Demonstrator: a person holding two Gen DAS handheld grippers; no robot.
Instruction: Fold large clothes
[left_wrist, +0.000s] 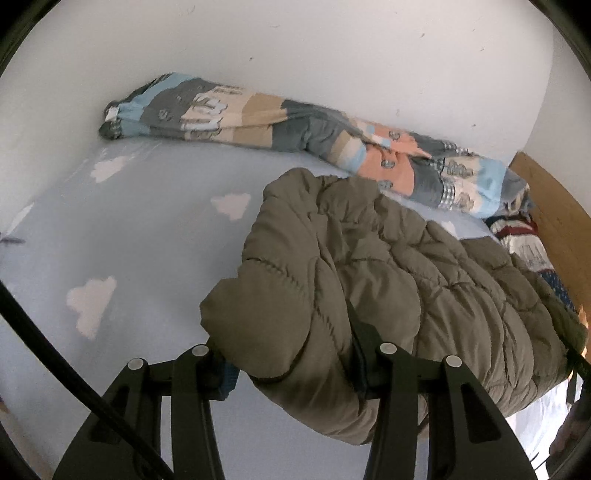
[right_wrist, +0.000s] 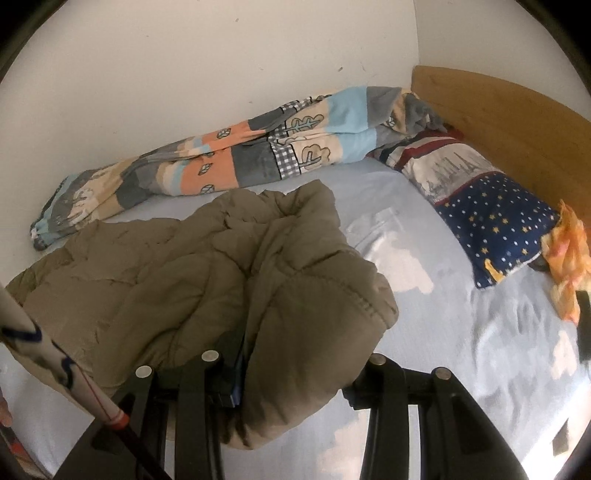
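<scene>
An olive-brown quilted puffer jacket lies bunched on the bed. My left gripper is shut on the jacket's near left edge, a thick fold of fabric between its fingers. In the right wrist view the same jacket spreads to the left, and my right gripper is shut on its near right corner. The fabric bulges between both pairs of fingers and hides the pads. The jacket's near edge is held a little above the sheet.
The bed has a light blue sheet with white clouds. A patchwork duvet lies rolled along the white wall. A star-patterned pillow and an orange cloth lie by the wooden headboard.
</scene>
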